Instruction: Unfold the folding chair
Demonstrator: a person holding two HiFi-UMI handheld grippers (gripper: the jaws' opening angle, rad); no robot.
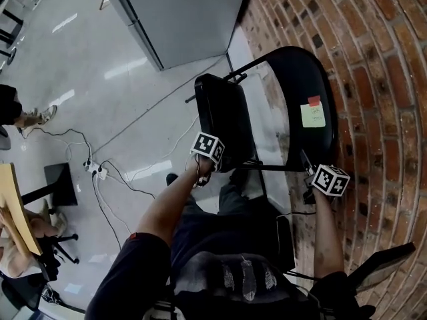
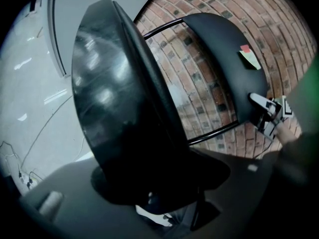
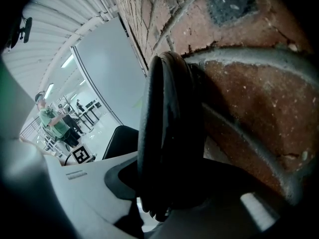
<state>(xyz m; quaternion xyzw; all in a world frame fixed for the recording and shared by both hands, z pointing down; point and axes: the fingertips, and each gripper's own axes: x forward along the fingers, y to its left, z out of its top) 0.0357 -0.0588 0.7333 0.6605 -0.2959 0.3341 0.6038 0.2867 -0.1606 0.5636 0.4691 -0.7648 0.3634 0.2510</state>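
Note:
A black folding chair stands against the brick wall. In the head view its seat (image 1: pixel 223 122) is tipped up on edge, apart from the backrest (image 1: pixel 300 105), which bears a green and red sticky note (image 1: pixel 312 114). My left gripper (image 1: pixel 213 165) is shut on the seat's near edge. The left gripper view shows the seat (image 2: pixel 114 98) running down between the jaws of the left gripper (image 2: pixel 159 183). My right gripper (image 1: pixel 308 169) is shut on the backrest's lower right edge. In the right gripper view the backrest rim (image 3: pixel 167 133) sits between the jaws of the right gripper (image 3: pixel 164 193).
The brick wall (image 1: pixel 373 79) is right behind the chair. A grey panel (image 1: pixel 180 12) stands beyond it. Cables and a power strip (image 1: pixel 97 171) lie on the floor at left, near a black stand (image 1: pixel 60 182). Another dark seat (image 1: pixel 380 262) is at lower right.

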